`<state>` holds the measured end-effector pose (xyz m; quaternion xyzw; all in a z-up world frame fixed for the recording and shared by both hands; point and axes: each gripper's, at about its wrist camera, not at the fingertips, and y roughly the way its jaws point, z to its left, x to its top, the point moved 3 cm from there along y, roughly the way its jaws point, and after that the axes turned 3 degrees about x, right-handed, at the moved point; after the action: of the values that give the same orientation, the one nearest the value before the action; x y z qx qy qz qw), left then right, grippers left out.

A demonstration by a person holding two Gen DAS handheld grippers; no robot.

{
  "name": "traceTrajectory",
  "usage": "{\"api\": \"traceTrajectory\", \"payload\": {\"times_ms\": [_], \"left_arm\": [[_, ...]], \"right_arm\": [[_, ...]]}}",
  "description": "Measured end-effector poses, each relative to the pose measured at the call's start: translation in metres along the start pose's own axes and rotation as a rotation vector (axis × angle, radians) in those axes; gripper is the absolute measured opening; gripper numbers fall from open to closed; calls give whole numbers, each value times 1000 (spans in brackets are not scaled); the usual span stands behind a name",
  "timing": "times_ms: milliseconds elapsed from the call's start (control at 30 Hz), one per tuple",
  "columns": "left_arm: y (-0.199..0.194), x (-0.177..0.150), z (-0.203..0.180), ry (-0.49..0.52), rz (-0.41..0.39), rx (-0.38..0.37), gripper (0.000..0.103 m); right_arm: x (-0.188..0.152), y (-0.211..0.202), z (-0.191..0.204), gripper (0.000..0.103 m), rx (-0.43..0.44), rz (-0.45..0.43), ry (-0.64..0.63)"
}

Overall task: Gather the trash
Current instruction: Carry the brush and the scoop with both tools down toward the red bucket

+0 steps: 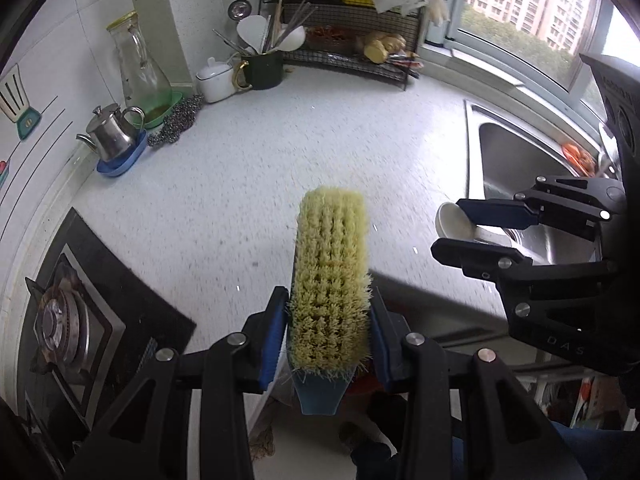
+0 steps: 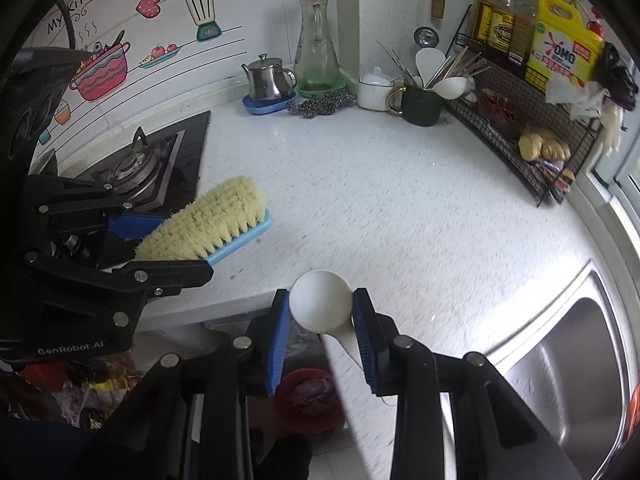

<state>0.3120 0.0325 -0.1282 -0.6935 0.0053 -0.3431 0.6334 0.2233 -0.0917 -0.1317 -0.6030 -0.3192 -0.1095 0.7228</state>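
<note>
Left gripper (image 1: 328, 332) clamped on something, right gripper (image 2: 320, 320) seemingly likewise, side by side.

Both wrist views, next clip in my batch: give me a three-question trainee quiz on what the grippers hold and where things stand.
1. True or false: the left gripper holds the brush with its bristles facing up.
2. Multiple choice: what is between the right gripper fingers? A) steel teapot B) white spoon C) scouring ball
3. Fill in: the sink lies on the ____ gripper's side of the counter.

Key
1. True; in the left wrist view the yellow bristles face the camera, blue back below.
2. B; the white spoon has its bowl between the blue pads.
3. Right.
</note>
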Motion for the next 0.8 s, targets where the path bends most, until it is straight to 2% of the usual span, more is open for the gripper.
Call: {"api": "traceTrajectory", "payload": {"times_ms": [200, 367, 633, 800], "left_arm": [[-13, -39, -11, 36, 8, -28, 36], [-12, -76, -20, 45, 46, -50, 36], [11, -125, -32, 0, 145, -102, 36], [39, -145, -39, -19, 208, -102, 36]], "right_arm": [[-29, -16, 22, 29, -32, -7, 61], [-58, -20, 41, 29, -51, 8, 113], [-102, -9, 55, 29, -43, 75, 174], [-120, 7, 50, 29, -39, 106, 211]]}}
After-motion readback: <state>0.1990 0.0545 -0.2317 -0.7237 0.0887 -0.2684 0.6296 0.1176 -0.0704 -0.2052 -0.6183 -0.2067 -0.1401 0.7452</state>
